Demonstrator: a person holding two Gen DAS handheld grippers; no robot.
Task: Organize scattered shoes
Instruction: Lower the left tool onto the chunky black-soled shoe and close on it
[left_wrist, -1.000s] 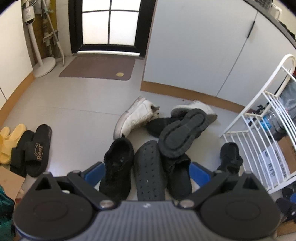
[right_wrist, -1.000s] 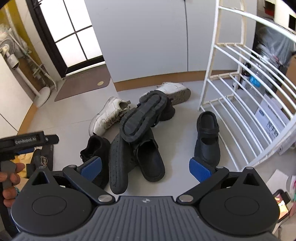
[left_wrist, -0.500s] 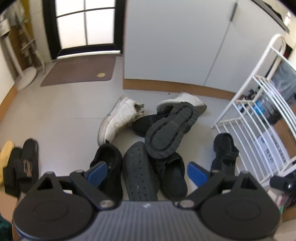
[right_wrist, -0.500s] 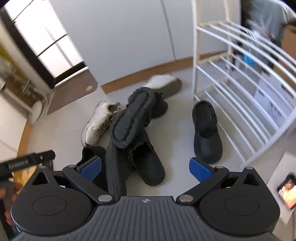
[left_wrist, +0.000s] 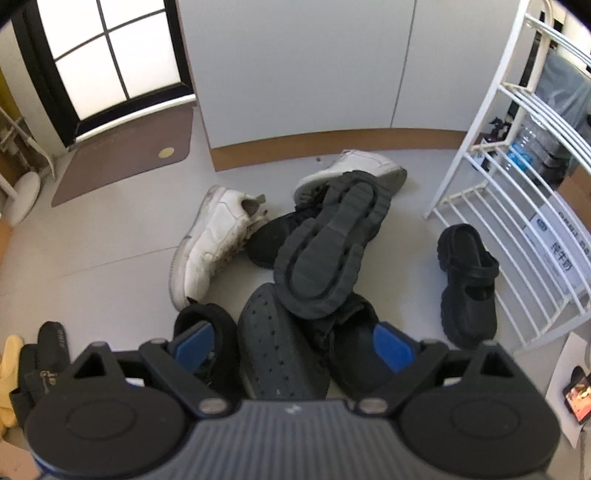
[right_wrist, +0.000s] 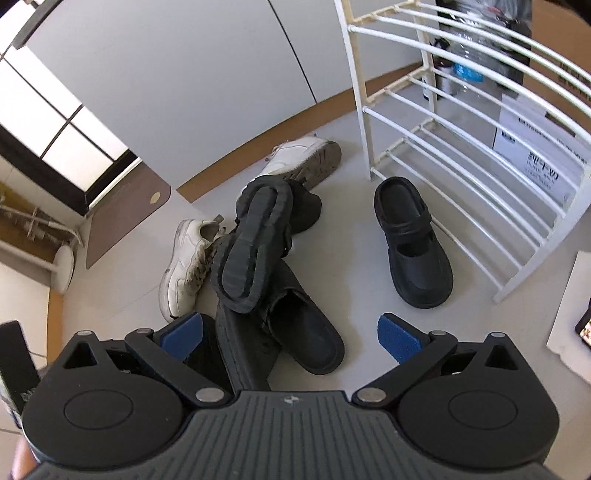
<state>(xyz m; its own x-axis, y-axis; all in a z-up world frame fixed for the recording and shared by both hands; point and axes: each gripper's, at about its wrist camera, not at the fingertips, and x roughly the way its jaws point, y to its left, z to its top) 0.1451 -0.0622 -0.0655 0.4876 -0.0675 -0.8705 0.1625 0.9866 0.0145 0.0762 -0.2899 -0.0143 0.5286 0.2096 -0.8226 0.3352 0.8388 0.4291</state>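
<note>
Both cameras have swung right and dipped since a second ago: rack (left_wrist: 491, 206) now larger, slippers (left_wrist: 44, 354) pushed to the left edge. Shoes unmoved. Left to right on floor (left_wrist: 92, 258): white sneaker (left_wrist: 210, 243), pile with upturned black sole (left_wrist: 328, 243) on top, second white sneaker (left_wrist: 354, 166) behind it, black clog (left_wrist: 467, 284) alone just beside rack. Left gripper (left_wrist: 291, 343) jaws wide open, holding nothing, above the pile. Right gripper (right_wrist: 291, 334) jaws wide open, empty, above black slip-on (right_wrist: 306, 332).
</note>
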